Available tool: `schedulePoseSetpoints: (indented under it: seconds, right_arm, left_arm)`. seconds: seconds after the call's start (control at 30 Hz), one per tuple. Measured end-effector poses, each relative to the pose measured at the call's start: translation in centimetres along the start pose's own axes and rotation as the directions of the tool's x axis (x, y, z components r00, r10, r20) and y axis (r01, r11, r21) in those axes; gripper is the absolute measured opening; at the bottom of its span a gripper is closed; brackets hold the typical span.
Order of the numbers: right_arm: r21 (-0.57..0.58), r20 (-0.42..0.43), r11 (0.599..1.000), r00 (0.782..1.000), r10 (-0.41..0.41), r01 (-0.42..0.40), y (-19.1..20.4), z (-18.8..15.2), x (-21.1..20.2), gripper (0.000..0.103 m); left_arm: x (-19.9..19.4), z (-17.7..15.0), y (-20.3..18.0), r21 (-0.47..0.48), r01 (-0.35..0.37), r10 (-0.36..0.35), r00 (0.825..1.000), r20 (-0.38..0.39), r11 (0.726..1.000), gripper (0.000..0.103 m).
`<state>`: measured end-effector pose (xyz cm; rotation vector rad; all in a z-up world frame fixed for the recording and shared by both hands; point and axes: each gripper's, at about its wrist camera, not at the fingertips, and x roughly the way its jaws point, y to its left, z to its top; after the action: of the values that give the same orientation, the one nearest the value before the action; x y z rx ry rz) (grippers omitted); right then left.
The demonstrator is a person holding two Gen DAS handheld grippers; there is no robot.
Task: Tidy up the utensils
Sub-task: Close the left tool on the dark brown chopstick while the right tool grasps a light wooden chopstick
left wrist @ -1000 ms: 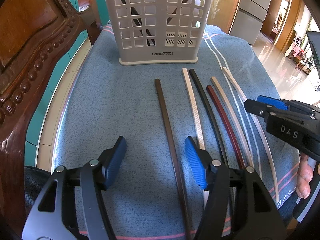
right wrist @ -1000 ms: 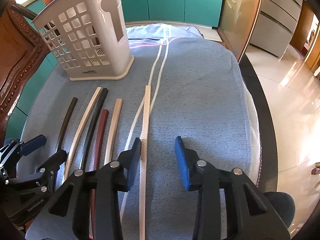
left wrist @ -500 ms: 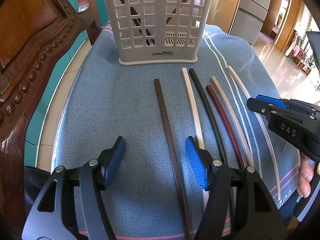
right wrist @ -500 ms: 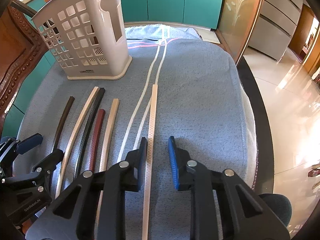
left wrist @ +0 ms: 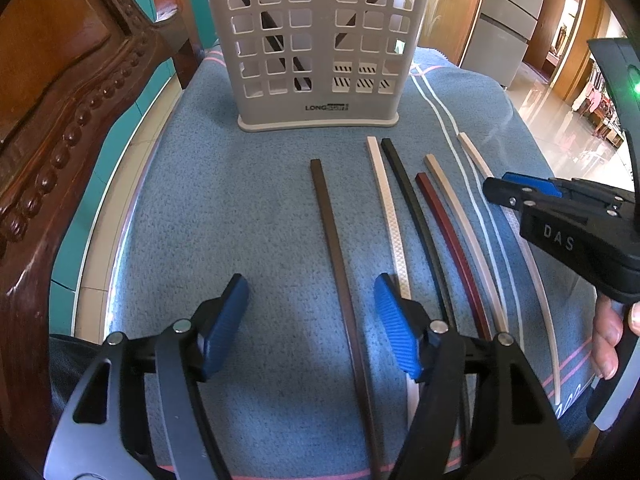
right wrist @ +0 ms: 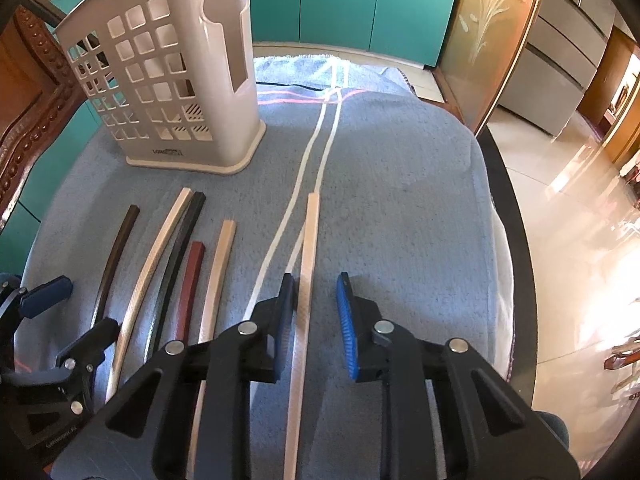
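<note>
1. Presently, six chopsticks lie flat on the blue cloth [right wrist: 400,184], long axes running toward the basket [right wrist: 168,80]: brown [left wrist: 332,236], white [left wrist: 390,216], black [left wrist: 412,208], red [left wrist: 448,224], beige [left wrist: 464,232], pale [right wrist: 308,256].
2. Right gripper [right wrist: 314,312]: jaws narrow and closing, pale chopstick between them against the left pad; the right pad stands clear.
3. Left gripper [left wrist: 310,324]: jaws wide and opening, straddling the brown chopstick, no contact.
4. One basket, upright beyond the far tips.

A home: carved wooden chair [left wrist: 60,92], teal cabinets [right wrist: 352,0] (tiled floor)
</note>
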<state>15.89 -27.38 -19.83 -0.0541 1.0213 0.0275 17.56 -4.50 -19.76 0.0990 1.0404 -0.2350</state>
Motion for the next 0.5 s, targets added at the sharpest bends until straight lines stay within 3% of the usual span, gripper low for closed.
schedulePoseSetpoints:
  seconds: [0.07,0.37,0.5]
  right_arm:
    - [0.004,-0.004,1.0,1.0,0.008,-0.008,-0.2,-0.2,-0.1,0.008]
    - [0.09,-0.02,0.993,0.997,0.078,-0.076,-2.3,-1.3,-1.5,0.006]
    - [0.11,-0.015,0.992,0.997,0.07,-0.068,-2.8,-1.3,-1.7,0.008]
  left_arm:
    - [0.1,0.1,0.0,0.001,-0.001,0.001,1.0,0.0,1.0,0.068]
    - [0.6,1.0,1.3,-0.019,0.004,-0.004,1.0,-0.008,1.0,0.068]
    - [1.4,2.8,2.8,-0.062,0.045,-0.047,0.998,-0.032,0.997,0.068]
